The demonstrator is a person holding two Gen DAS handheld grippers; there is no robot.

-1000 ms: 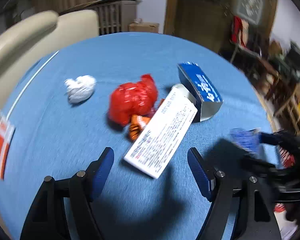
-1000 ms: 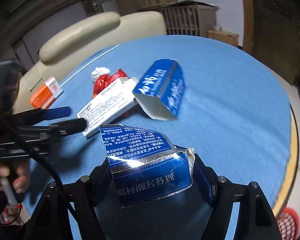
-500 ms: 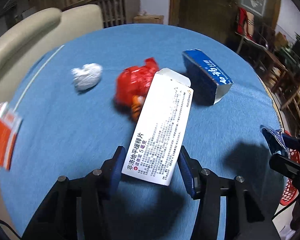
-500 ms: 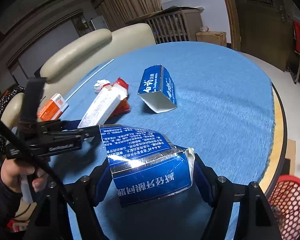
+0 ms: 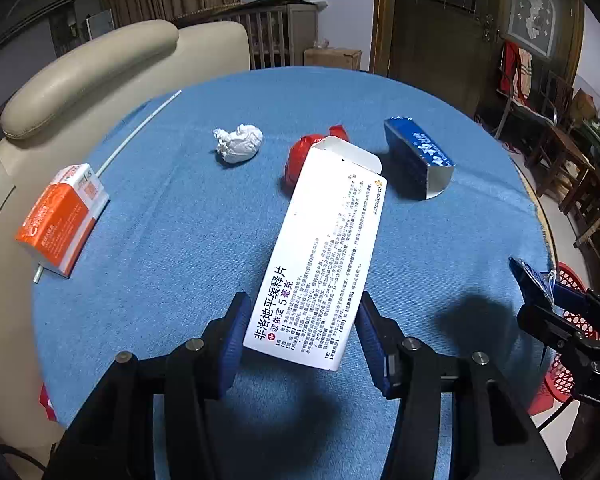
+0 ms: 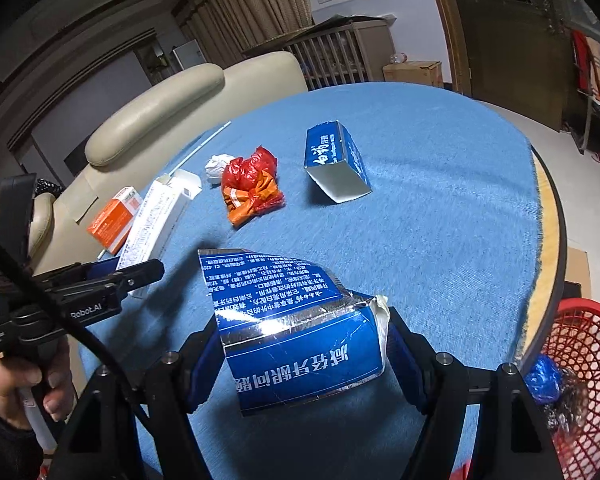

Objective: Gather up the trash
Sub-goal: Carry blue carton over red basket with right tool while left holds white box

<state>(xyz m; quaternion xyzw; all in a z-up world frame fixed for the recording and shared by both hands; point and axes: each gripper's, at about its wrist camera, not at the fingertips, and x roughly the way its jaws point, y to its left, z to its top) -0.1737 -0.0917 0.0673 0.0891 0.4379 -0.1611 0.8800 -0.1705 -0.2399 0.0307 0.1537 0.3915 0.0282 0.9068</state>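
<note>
My left gripper [image 5: 300, 336] is shut on a long white medicine box [image 5: 324, 248] and holds it above the blue tablecloth [image 5: 180, 240]. My right gripper [image 6: 300, 352] is shut on a torn blue carton [image 6: 292, 328], held near the table's front right edge. On the table lie a crumpled white tissue [image 5: 238, 143], a red plastic bag [image 6: 252, 186], an open blue carton [image 6: 336, 164] and an orange box [image 5: 60, 220]. The white box also shows in the right wrist view [image 6: 156, 216].
A red mesh basket [image 6: 580, 380] with some trash in it stands on the floor beside the table's right edge. A cream sofa [image 5: 80, 80] runs along the table's left side. A thin white stick [image 5: 140, 132] lies near the table's far left edge.
My left gripper closed on the white box and lifted it off the red bag. My right gripper carried the torn blue carton toward the table's right edge, and the red basket came into view.
</note>
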